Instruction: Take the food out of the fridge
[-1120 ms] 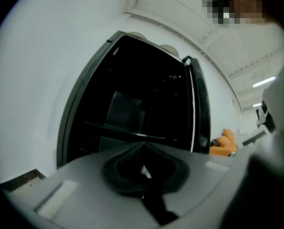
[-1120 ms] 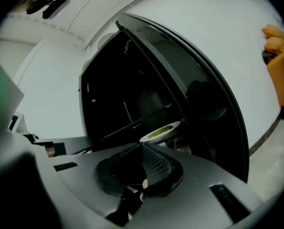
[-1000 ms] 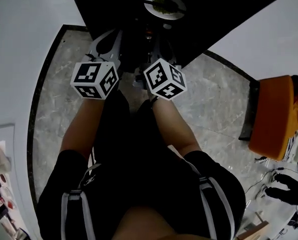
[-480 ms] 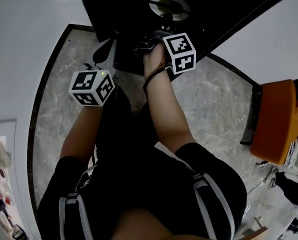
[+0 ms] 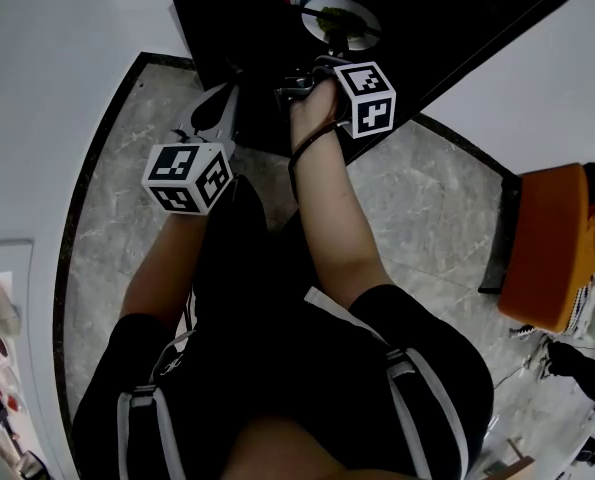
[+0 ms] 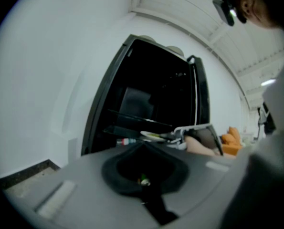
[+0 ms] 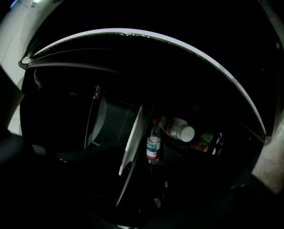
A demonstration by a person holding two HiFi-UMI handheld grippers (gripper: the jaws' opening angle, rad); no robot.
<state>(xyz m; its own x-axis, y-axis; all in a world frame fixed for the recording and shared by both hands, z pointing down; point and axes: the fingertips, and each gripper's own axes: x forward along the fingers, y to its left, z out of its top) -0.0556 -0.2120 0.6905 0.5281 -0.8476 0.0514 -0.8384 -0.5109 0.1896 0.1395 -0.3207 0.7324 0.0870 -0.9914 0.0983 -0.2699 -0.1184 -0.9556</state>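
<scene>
As the person stands over the marble floor before the open black fridge, the nearer tool is the left gripper, held back short of the fridge's edge and clenched on nothing. Its own view shows the two grey jaws meeting, with only the shelf scene beyond them. Ahead of it and to its right, the right gripper reaches into the dark of the fridge on a bare forearm, rolled onto its side. Its jaws have just been opening and stand spread wide, gripping nothing. Just beyond its tips sits the food: a white plate with a heap of greens on it, resting on a fridge shelf. In the right gripper's own view the plate shows edge-on straight ahead, its near rim running down toward the jaws. That picture is too dark for me to tell whether the rim already lies between them or touches a pad. Just past the plate, on the side away from the gripper, stands a small labelled bottle, and deeper in lies a white-capped container. I'd judge the job barely begun: the fridge is open and a hand is in, but the plate is not yet gripped, and closing on it, drawing it out and setting it down all remain.
</scene>
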